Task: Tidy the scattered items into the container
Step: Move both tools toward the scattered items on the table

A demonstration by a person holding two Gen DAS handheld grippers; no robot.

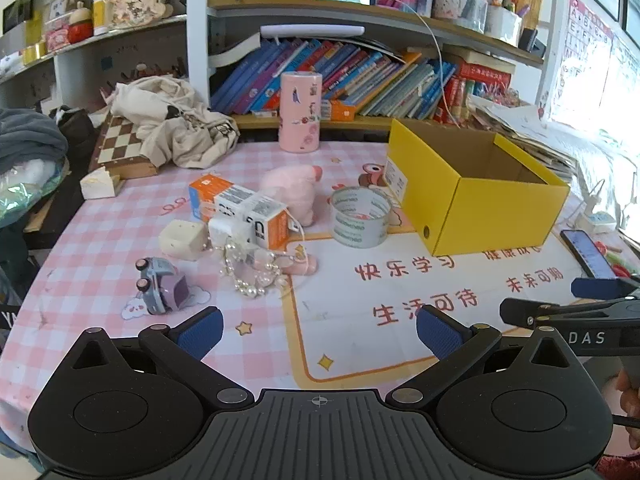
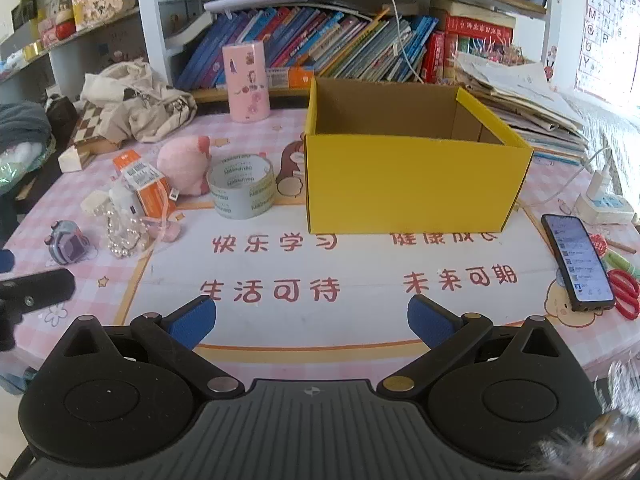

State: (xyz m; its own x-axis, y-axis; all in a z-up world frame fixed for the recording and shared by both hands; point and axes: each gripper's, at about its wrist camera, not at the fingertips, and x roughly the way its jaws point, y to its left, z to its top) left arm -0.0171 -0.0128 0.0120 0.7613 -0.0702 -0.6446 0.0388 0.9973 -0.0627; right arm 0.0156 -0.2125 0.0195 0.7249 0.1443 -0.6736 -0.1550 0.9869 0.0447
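Observation:
An open yellow cardboard box (image 1: 480,204) (image 2: 408,184) stands on the table, empty as far as I see. Left of it lie a tape roll (image 1: 360,216) (image 2: 243,190), a pink plush (image 1: 294,190) (image 2: 184,168), an orange-white carton (image 1: 244,208) (image 2: 144,186), a pearl necklace (image 1: 248,272) (image 2: 126,236), a cream cube (image 1: 182,239) (image 2: 95,201) and a purple toy car (image 1: 162,285) (image 2: 66,244). My left gripper (image 1: 320,330) is open and empty above the mat, short of the items. My right gripper (image 2: 312,320) is open and empty in front of the box.
A pink cylinder (image 1: 300,112) (image 2: 246,80) stands at the back by the bookshelf. A phone (image 2: 578,264), red scissors (image 2: 626,292) and a power strip (image 2: 604,204) lie at the right. A chessboard (image 1: 120,144) and cloth bag (image 1: 176,124) sit back left.

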